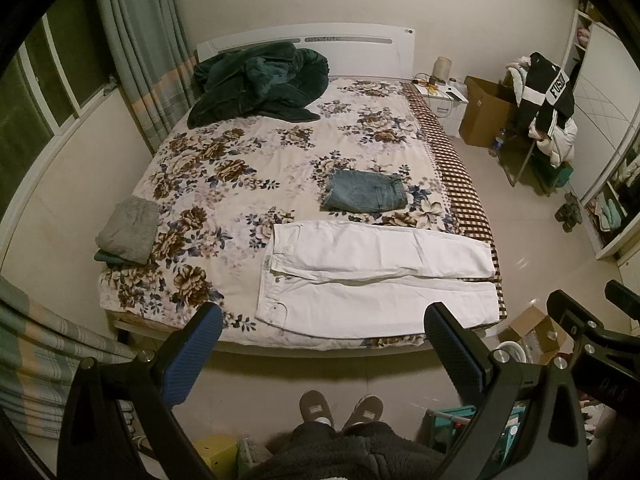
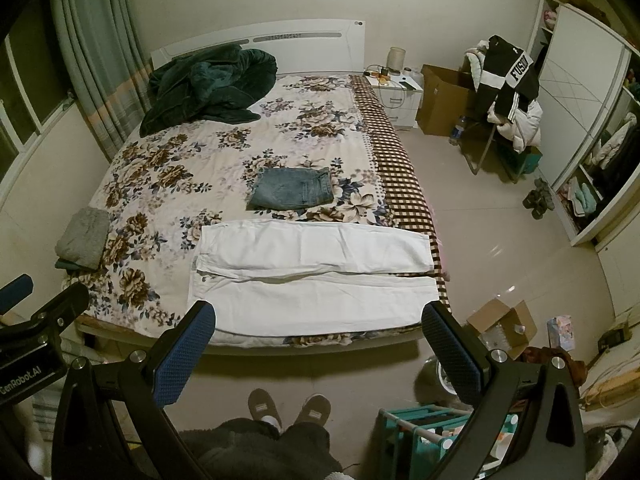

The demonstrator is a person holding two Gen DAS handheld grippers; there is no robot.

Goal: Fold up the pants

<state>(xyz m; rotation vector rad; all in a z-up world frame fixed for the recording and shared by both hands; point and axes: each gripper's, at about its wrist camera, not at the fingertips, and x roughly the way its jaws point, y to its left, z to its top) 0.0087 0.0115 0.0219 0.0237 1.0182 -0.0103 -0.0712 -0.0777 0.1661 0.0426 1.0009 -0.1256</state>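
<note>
White pants (image 1: 372, 280), laid flat along the near edge of the bed (image 1: 240, 152), long axis left-to-right across mid-frame, waistband left, beyond both the left gripper (image 1: 324, 344) and right gripper (image 2: 318, 340), each held wide open and empty, neither clearly nearer.

We see matt white woven cloth in the pants (image 1: 376, 276), faded denim in the folded jeans (image 1: 366, 196), plush dark green pile in the blanket (image 1: 260, 80), printed cotton on the bedspread (image 1: 240, 152), glossy tile on the floor (image 1: 532, 232), and knurled blue rubbery pads (image 2: 184, 356) on matt black plastic fingers.
</note>
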